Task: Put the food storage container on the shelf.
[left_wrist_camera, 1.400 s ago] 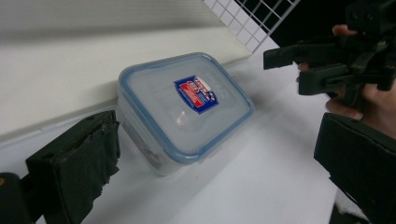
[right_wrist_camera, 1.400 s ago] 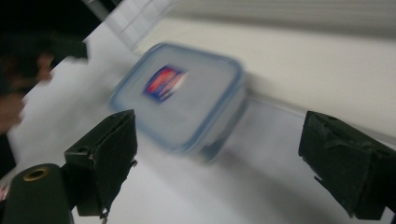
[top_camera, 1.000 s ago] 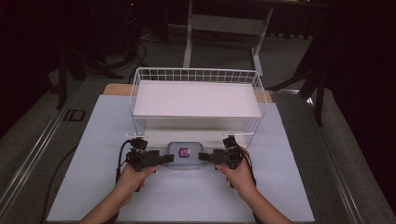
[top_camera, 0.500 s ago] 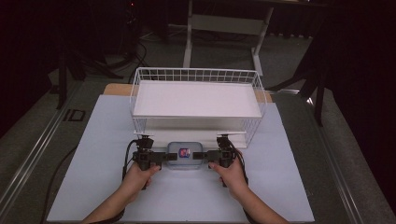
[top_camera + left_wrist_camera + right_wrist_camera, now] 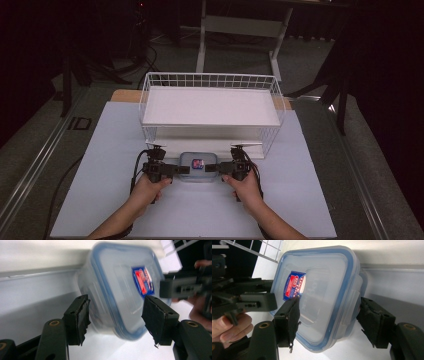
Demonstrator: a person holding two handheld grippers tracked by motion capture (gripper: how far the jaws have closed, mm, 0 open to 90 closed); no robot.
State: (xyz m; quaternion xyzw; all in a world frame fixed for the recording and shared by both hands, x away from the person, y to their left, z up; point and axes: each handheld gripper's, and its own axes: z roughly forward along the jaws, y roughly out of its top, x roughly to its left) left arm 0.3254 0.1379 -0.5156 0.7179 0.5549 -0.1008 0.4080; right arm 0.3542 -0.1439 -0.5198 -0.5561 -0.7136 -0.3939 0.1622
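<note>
Plastic box (image 5: 197, 165), one, lower centre, flanked by two open claws, left (image 5: 181, 169) and right (image 5: 214, 168); one wire rack (image 5: 210, 80) above

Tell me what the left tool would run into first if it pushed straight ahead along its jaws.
Most likely the clear lidded container: in the left gripper view it sits between the left tool's open jaws. Beyond it, the right tool comes in from the opposite side.

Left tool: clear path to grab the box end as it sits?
Probably yes. The left tool is open with a jaw on either side of the box end; nothing sits between them, and the right tool is at the far end.
</note>
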